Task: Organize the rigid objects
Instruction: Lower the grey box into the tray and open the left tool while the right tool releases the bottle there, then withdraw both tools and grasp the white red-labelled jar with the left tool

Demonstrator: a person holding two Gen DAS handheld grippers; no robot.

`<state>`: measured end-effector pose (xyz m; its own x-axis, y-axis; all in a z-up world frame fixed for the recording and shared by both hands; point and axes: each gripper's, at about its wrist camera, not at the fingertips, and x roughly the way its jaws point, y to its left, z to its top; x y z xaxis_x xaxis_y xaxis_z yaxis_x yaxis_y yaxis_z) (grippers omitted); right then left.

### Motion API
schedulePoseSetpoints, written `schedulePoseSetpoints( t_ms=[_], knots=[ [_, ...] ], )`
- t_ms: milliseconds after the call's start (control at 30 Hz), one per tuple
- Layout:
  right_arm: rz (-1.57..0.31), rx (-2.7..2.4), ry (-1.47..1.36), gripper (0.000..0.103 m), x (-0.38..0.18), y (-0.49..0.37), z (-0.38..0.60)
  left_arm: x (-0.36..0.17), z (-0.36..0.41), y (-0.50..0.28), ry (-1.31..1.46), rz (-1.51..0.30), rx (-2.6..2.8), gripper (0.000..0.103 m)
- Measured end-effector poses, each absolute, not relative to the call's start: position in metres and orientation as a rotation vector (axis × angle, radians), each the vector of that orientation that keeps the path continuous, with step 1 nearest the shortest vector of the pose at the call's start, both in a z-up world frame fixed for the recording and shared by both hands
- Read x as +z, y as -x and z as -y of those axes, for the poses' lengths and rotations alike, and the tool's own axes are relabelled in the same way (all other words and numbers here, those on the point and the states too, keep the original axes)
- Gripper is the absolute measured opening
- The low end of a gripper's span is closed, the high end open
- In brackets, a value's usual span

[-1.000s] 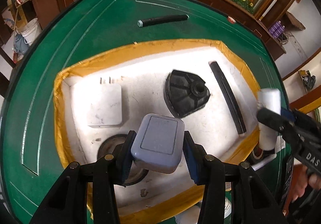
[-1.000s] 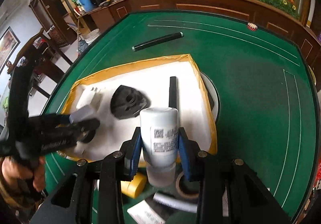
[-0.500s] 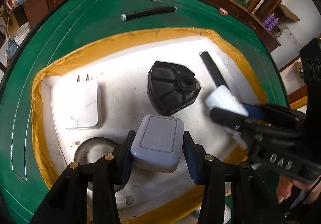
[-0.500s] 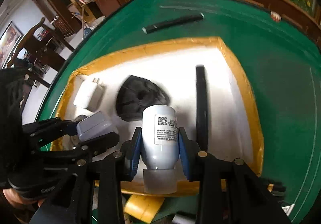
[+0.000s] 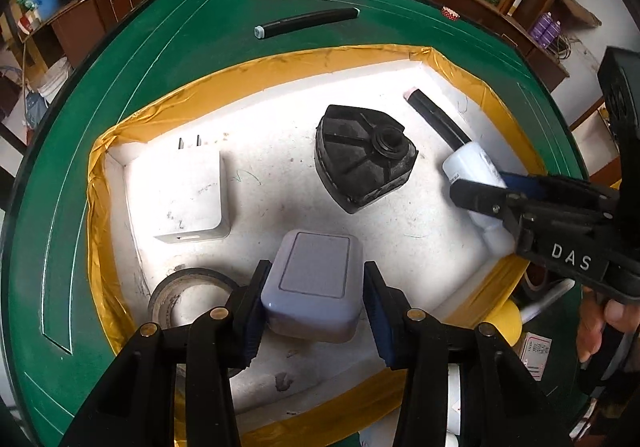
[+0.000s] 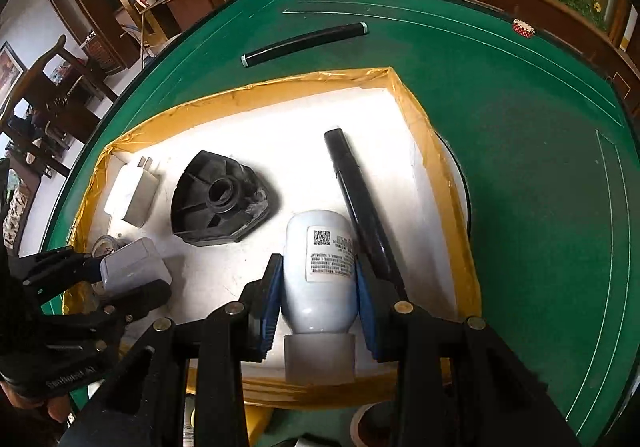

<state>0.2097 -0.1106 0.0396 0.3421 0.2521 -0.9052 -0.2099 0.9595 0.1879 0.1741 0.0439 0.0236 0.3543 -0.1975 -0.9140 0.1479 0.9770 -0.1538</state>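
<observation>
My left gripper [image 5: 312, 297] is shut on a pale lavender case [image 5: 314, 285] and holds it low over the near part of the white tray with yellow tape rim [image 5: 280, 65]. My right gripper [image 6: 318, 297] is shut on a white bottle [image 6: 320, 267], cap toward me, over the tray's near right part, next to a black marker [image 6: 356, 199]. In the left wrist view the right gripper [image 5: 480, 187] and bottle [image 5: 472, 167] show at the right. In the right wrist view the left gripper [image 6: 120, 279] with the case [image 6: 132, 261] shows at the left.
In the tray lie a white charger [image 5: 186, 193], a black triangular part [image 5: 362, 157], a tape roll [image 5: 188, 297] and the black marker [image 5: 434, 117]. A black pen [image 5: 306, 21] lies on the green table beyond the tray. Loose items lie near the tray's front edge.
Both grippers have moved forward and lower over the tray with their objects. The bottle has come down beside the black marker; the case hangs closer to the tray floor.
</observation>
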Motion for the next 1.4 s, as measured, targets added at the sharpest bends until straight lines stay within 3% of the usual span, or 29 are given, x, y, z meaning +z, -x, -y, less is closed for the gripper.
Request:
schedulePoseSetpoints(
  t_ms=[200, 433, 567, 767, 933, 1033, 1400],
  knots=[
    [-1.157, 0.313, -0.059, 0.035, 0.049, -0.204, 0.116, 0.028, -0.046, -0.169, 0.062, -1.177, -0.207, 0.048],
    [-1.107, 0.318, -0.075, 0.039, 0.074, -0.190, 0.124, 0.041, -0.040, -0.160, 0.050, -1.144, -0.181, 0.064],
    [-1.086, 0.326, -0.077, 0.042, 0.086, -0.179, 0.129, 0.050, -0.039, -0.152, 0.057, -1.124, -0.171, 0.066],
    [-1.067, 0.340, -0.082, 0.054, 0.096, -0.157, 0.134, 0.066, -0.039, -0.132, 0.072, -1.089, -0.146, 0.073],
    [-1.051, 0.342, -0.122, 0.080, 0.100, -0.129, 0.148, 0.081, -0.050, -0.101, 0.106, -1.059, -0.116, 0.080],
    [-1.048, 0.329, -0.169, 0.087, 0.098, -0.107, 0.160, 0.080, -0.055, -0.077, 0.140, -1.060, -0.107, 0.082],
    [-1.142, 0.374, -0.156, 0.091, 0.064, -0.027, 0.162, 0.052, -0.025, -0.048, 0.127, -1.122, -0.088, 0.083]
  ],
)
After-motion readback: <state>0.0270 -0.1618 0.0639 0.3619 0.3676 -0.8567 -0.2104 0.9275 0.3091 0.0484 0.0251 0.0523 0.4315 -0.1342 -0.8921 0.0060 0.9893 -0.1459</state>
